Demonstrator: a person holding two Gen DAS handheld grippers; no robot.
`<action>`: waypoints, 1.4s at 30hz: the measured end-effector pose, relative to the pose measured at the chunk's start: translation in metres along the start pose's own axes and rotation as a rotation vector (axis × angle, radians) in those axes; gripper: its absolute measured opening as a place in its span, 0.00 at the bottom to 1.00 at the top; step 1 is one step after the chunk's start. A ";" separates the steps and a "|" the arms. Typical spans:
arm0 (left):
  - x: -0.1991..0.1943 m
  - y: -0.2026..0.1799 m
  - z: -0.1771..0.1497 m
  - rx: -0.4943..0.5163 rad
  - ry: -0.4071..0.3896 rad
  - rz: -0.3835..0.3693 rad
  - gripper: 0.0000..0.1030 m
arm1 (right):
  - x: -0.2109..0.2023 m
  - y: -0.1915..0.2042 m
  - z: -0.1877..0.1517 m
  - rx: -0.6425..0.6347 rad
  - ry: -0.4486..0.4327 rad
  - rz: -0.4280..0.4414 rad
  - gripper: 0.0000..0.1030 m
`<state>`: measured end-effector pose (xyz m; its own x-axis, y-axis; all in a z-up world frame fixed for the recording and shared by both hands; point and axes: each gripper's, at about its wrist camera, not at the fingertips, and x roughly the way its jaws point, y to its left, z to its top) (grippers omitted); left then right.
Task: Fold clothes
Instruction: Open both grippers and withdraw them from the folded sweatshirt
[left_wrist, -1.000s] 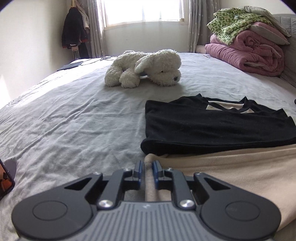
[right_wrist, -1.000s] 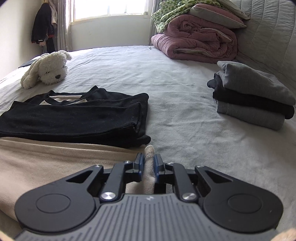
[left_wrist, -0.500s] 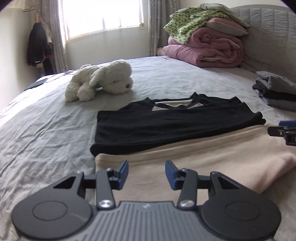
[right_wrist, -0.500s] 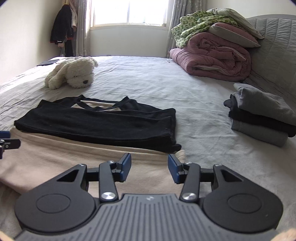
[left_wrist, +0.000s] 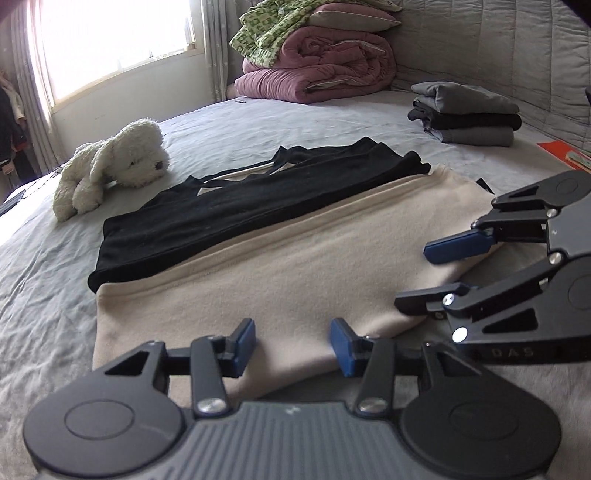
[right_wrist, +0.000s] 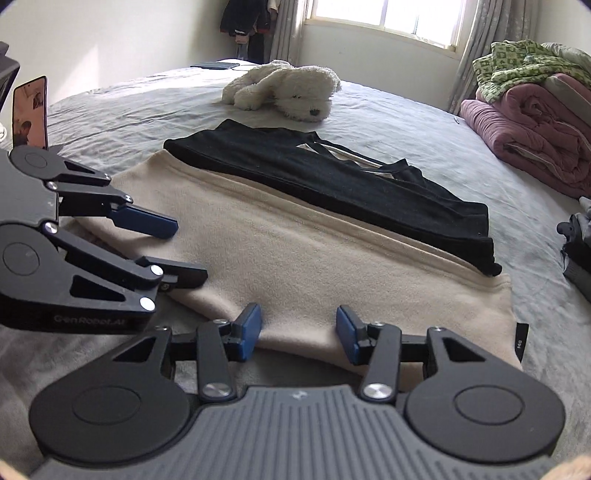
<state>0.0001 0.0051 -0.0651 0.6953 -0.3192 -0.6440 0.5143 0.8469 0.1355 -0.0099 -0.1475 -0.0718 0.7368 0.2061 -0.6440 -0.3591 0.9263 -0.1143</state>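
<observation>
A beige and black garment lies folded on the grey bed: the beige part (left_wrist: 280, 269) (right_wrist: 295, 258) is nearest me, the black part (left_wrist: 236, 206) (right_wrist: 332, 177) behind it. My left gripper (left_wrist: 293, 343) is open and empty over the beige near edge. It also shows at the left of the right wrist view (right_wrist: 184, 251), open. My right gripper (right_wrist: 299, 332) is open and empty over the same edge. It also shows at the right of the left wrist view (left_wrist: 417, 273), open.
A white plush dog (left_wrist: 110, 166) (right_wrist: 288, 88) lies behind the garment. A stack of folded grey and black clothes (left_wrist: 465, 110) sits near the headboard. Pink and green bedding (left_wrist: 317, 55) (right_wrist: 532, 110) is piled by the window. A phone (right_wrist: 31, 110) stands at the left.
Both grippers were shut on the beige fabric's corners a second ago. They opened, let it go, and have since swung inward to the near edge, facing each other.
</observation>
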 end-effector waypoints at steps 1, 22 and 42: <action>-0.002 0.003 -0.002 -0.002 0.001 -0.004 0.48 | -0.003 -0.003 -0.002 -0.002 0.000 0.004 0.49; -0.048 0.074 -0.037 -0.155 0.044 -0.102 0.59 | -0.045 -0.071 -0.029 0.214 0.035 0.095 0.51; -0.025 0.082 -0.030 -0.236 0.102 -0.105 0.52 | -0.034 -0.125 -0.041 0.480 0.076 -0.052 0.00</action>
<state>0.0099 0.0950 -0.0600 0.5841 -0.3758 -0.7194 0.4408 0.8911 -0.1076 -0.0135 -0.2836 -0.0664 0.6966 0.1484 -0.7019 -0.0052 0.9794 0.2019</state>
